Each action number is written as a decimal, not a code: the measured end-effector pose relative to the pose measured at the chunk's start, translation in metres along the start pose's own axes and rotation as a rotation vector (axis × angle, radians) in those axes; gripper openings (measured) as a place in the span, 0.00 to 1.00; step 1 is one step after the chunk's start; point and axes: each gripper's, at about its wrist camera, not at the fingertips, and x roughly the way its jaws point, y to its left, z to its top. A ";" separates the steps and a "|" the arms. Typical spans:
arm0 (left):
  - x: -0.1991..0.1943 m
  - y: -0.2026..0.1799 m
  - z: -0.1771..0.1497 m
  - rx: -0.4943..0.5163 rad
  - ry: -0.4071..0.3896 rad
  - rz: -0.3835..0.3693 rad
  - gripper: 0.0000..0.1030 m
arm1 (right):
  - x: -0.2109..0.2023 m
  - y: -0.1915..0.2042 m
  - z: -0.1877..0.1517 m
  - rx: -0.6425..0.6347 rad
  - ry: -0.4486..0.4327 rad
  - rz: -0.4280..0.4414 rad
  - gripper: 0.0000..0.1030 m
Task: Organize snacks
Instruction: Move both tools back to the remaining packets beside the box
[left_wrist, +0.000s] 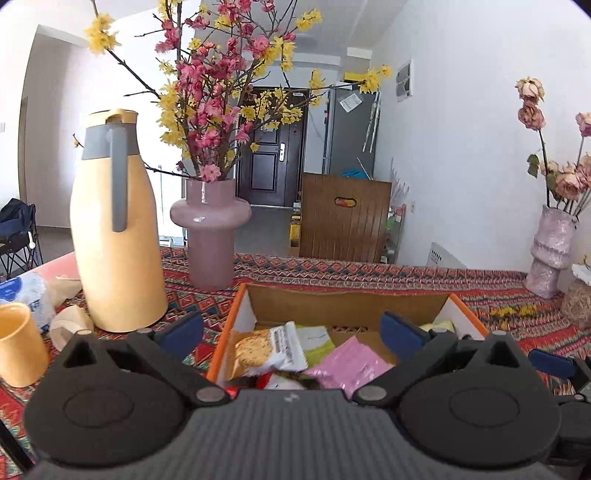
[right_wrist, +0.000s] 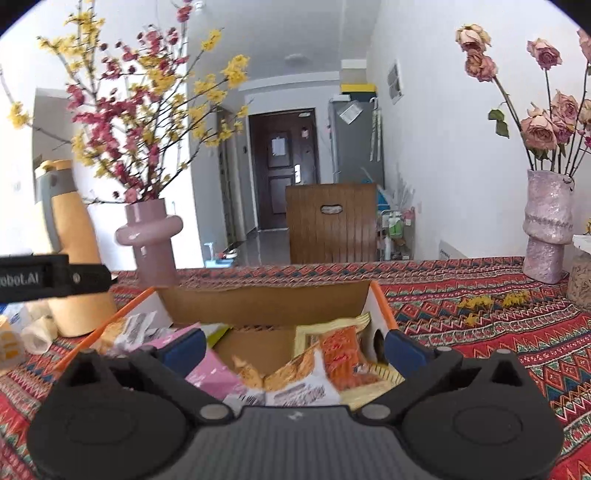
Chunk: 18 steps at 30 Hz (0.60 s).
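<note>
An open cardboard box (left_wrist: 343, 306) with orange edges sits on the patterned tablecloth and holds several snack packets. In the left wrist view I see a cracker packet (left_wrist: 266, 350), a green-white packet (left_wrist: 317, 343) and a pink packet (left_wrist: 351, 365) in it. My left gripper (left_wrist: 291, 332) is open and empty above the box's near left part. In the right wrist view the box (right_wrist: 266, 302) holds an orange snack packet (right_wrist: 340, 354) and the pink packet (right_wrist: 214, 369). My right gripper (right_wrist: 293, 347) is open and empty above the box's near right part.
A cream thermos jug (left_wrist: 114, 229) and a mauve vase of flowers (left_wrist: 210, 229) stand left of the box. A yellow cup (left_wrist: 18, 347) and crumpled paper lie at the far left. A pink vase of dried roses (right_wrist: 546, 229) stands at the right. A wooden chair (right_wrist: 332, 225) is behind the table.
</note>
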 end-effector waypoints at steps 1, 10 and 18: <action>-0.003 0.002 -0.001 0.005 0.006 -0.002 1.00 | -0.003 0.002 -0.001 -0.009 0.012 0.005 1.00; -0.017 0.028 -0.031 0.024 0.125 -0.001 1.00 | -0.023 0.014 -0.029 -0.040 0.161 0.044 1.00; -0.014 0.053 -0.068 0.019 0.219 -0.007 1.00 | -0.028 0.032 -0.051 -0.053 0.268 0.074 1.00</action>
